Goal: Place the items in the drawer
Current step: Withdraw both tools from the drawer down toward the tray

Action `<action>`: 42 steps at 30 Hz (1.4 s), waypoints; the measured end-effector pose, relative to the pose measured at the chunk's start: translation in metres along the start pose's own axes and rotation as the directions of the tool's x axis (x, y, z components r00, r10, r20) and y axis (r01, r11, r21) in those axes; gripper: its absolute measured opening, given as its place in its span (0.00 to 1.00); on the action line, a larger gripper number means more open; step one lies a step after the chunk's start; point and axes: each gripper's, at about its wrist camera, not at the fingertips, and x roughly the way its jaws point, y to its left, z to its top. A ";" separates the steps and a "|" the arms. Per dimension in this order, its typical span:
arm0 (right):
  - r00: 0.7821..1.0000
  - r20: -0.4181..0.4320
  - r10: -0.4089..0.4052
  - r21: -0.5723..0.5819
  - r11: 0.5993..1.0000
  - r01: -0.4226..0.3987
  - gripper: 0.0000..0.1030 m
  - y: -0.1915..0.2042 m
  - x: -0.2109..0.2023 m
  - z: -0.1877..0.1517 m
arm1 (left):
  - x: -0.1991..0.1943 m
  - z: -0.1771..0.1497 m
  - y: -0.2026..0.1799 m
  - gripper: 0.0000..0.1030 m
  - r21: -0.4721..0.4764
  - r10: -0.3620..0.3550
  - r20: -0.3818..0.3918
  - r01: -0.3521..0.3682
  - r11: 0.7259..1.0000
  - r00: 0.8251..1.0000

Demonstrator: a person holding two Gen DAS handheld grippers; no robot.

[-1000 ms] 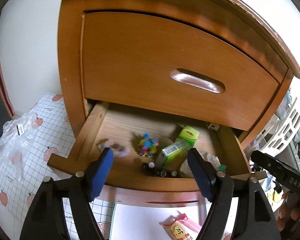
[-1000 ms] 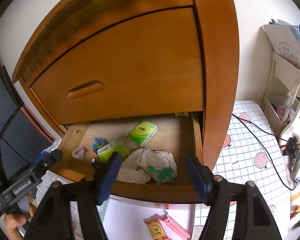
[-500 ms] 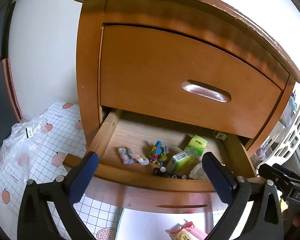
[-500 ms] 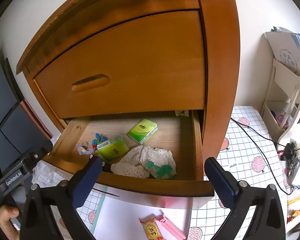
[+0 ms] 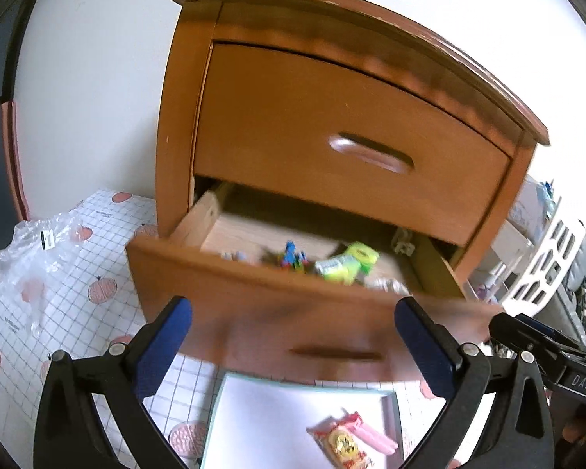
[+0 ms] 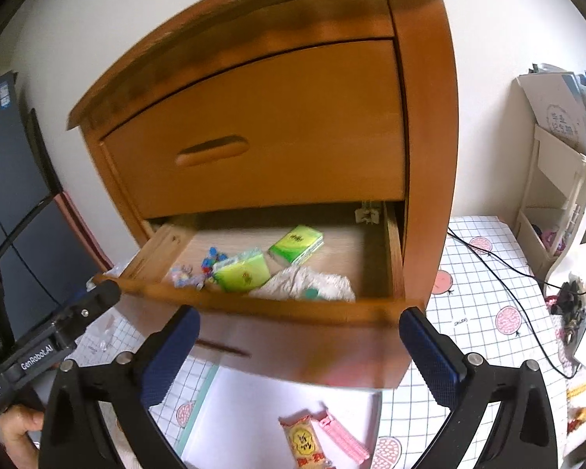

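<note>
Lower drawer [image 6: 254, 305] of the wooden nightstand [image 5: 355, 90] is pulled out, centre of both frames; the upper one is closed. Inside, in the right wrist view: two green tissue packs [image 6: 297, 244] and [image 6: 242, 273], a crumpled white cloth [image 6: 308, 283] at the front right, small colourful bits [image 6: 211, 256] at the left. Left gripper [image 5: 293, 336] is spread wide, nothing between its blue pads, sitting in front of the drawer face. Right gripper [image 6: 299, 346] is wide too and empty, same pose. Leftover items lie on the floor below: a yellow-red snack packet [image 6: 306, 439] touching a pink clip-like thing [image 6: 343, 439], both on a white sheet [image 6: 254, 410] at bottom centre, in front of the drawer. My read: we're between placements, most items are in and the next pick is the snack packet or the pink piece. That calls for tipping one gripper down to the sheet, straddling the packet across its narrow side, closing, then lifting over the drawer's front edge. Left view is motion-blurred, so positions in it are rough. The packet is flat, so it may slide on the sheet.
</note>
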 end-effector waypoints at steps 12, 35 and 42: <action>0.993 -0.111 -0.038 0.036 0.998 0.042 1.00 -0.017 0.019 -0.097 | 0.020 -0.092 0.008 1.00 -0.018 -0.021 -0.162 0.018 1.000 0.987; 0.913 -0.395 -0.100 0.057 0.989 0.133 1.00 -0.047 0.095 -0.194 | 0.081 -0.184 0.040 1.00 -0.066 0.055 -0.428 -0.092 0.994 0.902; 0.903 -0.416 -0.107 0.049 0.989 0.140 1.00 -0.047 0.102 -0.198 | 0.092 -0.186 0.031 1.00 -0.057 0.027 -0.449 -0.059 0.997 0.893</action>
